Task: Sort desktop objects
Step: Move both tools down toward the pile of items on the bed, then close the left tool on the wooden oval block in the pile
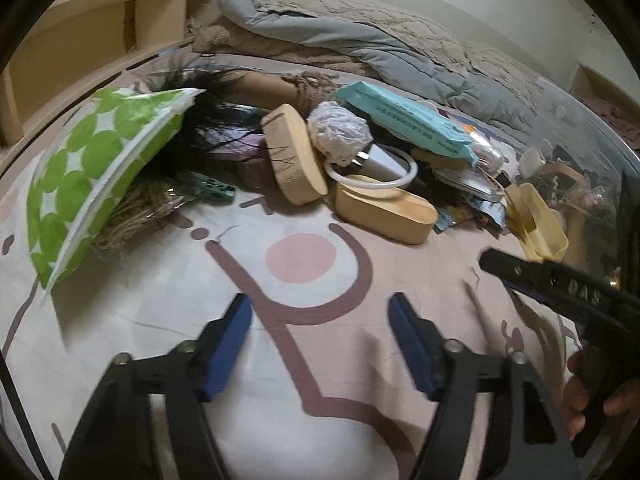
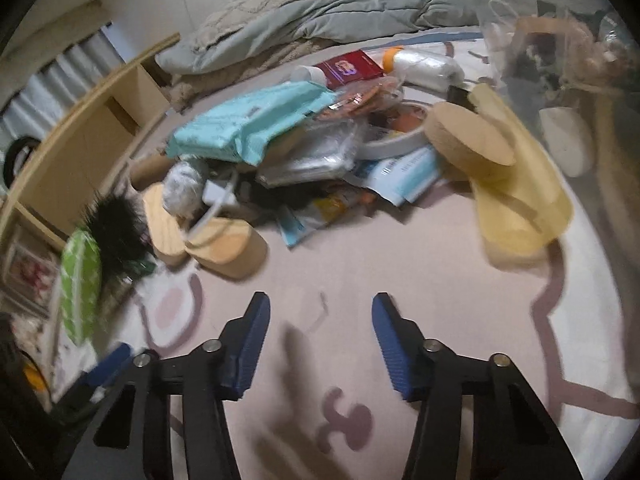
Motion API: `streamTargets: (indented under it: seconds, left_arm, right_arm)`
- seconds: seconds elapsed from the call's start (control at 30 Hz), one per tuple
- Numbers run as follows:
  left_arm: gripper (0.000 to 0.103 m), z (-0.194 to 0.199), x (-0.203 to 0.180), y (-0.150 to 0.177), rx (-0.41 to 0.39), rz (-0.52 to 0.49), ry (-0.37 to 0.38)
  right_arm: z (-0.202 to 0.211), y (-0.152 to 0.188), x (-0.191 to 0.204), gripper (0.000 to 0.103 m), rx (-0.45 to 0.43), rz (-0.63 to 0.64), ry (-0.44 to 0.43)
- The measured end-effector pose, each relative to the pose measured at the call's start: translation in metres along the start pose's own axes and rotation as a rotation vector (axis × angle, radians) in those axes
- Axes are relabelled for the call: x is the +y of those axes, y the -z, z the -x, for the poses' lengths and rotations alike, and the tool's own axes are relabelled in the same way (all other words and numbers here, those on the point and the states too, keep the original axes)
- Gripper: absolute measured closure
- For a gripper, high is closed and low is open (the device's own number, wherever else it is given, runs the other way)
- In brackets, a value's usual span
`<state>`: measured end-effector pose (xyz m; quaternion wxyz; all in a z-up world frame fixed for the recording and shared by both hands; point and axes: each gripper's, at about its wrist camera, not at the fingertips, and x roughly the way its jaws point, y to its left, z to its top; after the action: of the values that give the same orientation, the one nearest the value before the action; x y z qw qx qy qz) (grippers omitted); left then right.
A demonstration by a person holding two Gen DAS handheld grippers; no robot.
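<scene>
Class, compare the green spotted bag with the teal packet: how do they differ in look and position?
The green bag is patterned with white-edged green dots; the teal packet is plain teal with printed text. The green bag leans at the left end of the clutter, over black feathers; the teal packet lies on top of the middle pile. Both are soft flat packs on the bedsheet.

We can read only "DAS", in pale raised letters on the black arm of the right hand-held gripper (image 1: 496,266) at four o'clock in the left wrist view. Print on the teal packet (image 1: 404,114) is too small to read.
</scene>
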<state>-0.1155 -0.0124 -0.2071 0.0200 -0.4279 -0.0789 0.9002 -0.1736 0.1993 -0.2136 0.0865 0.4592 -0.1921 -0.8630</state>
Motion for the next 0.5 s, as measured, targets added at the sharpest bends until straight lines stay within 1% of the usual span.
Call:
streamTargets:
  seconds: [0.03, 0.1, 0.17, 0.2, 0.27, 0.33, 0.4, 0.5]
  left_arm:
    - [0.043, 0.0, -0.002, -0.001, -0.001, -0.005, 0.007]
    - [0.051, -0.002, -0.005, -0.005, -0.005, -0.017, 0.026]
    - [0.055, -0.005, -0.008, -0.01, -0.007, -0.028, 0.056]
    - [0.062, -0.008, -0.01, -0.012, 0.004, -0.036, 0.065]
    - [0.07, -0.016, -0.011, -0.014, 0.035, -0.039, 0.097]
    - [0.072, -0.023, -0.01, -0.013, 0.063, -0.026, 0.133]
    - [0.077, -0.029, -0.01, -0.014, 0.087, -0.013, 0.17]
    - [0.077, -0.035, -0.011, -0.021, 0.09, -0.02, 0.248]
  right_arm:
    - [-0.002, -0.002, 0.001, 0.053, -0.003, -0.008, -0.013]
    - [-0.006, -0.006, 0.002, 0.053, -0.01, -0.021, -0.022]
    - [-0.012, -0.009, 0.002, 0.053, -0.015, -0.033, -0.027]
    - [-0.014, -0.01, 0.0, 0.053, -0.017, -0.04, -0.027]
    - [-0.018, -0.01, -0.002, 0.053, -0.027, -0.056, -0.036]
    - [-0.021, -0.008, -0.005, 0.053, -0.038, -0.066, -0.039]
    - [-0.022, -0.006, -0.005, 0.053, -0.05, -0.054, -0.033]
    - [-0.024, -0.004, -0.002, 0.053, -0.061, -0.034, -0.02]
